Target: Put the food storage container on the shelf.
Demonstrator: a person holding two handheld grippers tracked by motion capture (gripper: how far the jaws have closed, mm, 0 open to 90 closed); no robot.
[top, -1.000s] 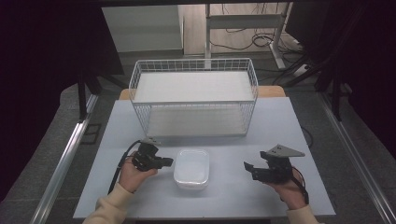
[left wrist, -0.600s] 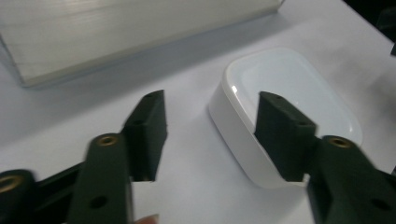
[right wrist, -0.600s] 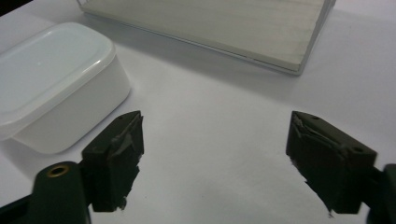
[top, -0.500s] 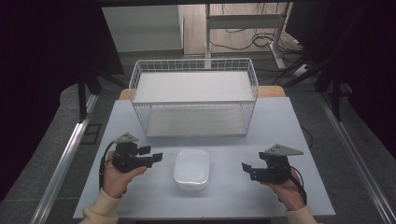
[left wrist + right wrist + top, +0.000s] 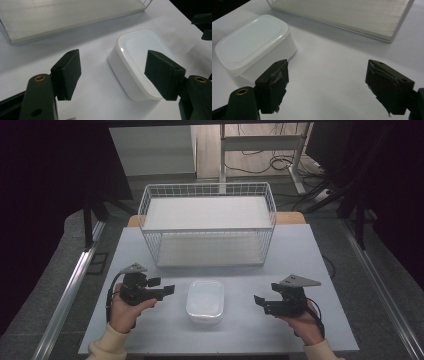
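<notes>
A white lidded plastic container (image 5: 205, 300) lies on the pale table (image 5: 250, 332), between my two hands. My left gripper (image 5: 167, 290) sits a short way to its left and points at it. Its jaws have just been opening and now stand wide with nothing between them. In the left gripper view the container (image 5: 140, 55) lies just beyond the left gripper (image 5: 115, 75). My right gripper (image 5: 260, 302) rests right of the container, open and empty. In the right gripper view the container (image 5: 254, 42) is ahead and to the left of the right gripper (image 5: 329, 86).
A white wire basket (image 5: 207, 222) with a flat pale floor stands at the back of the table, its open front facing me. Its base board (image 5: 352, 15) lies close ahead. Dark floor, rails and cables surround the table.
My left gripper has drawn back to the left, away from the container, and its jaws have gone from shut to wide open. The right gripper has stayed put.
</notes>
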